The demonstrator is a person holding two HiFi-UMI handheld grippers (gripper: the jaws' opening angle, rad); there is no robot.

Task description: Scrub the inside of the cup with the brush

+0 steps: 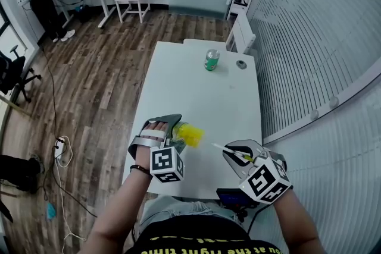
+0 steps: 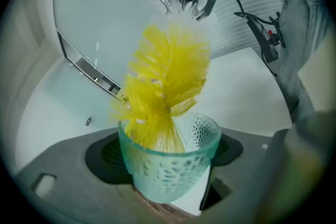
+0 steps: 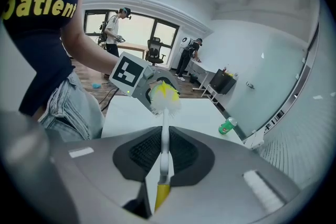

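White surface [image 1: 202, 92] is stretching ahead. Above its near edge the left gripper [image 1: 174, 134] is clamping the cup [image 2: 170, 170], mouth facing the right gripper [image 1: 237, 154]. That one is pinching the brush [image 2: 167, 78] handle narrowly, with the bristle tips dipping inside the rim.

An office, by its white desks [image 1: 202, 105], black swivel chair [image 1: 14, 77], frosted glass partitions [image 1: 309, 33] and wood-plank floor [image 1: 101, 89].
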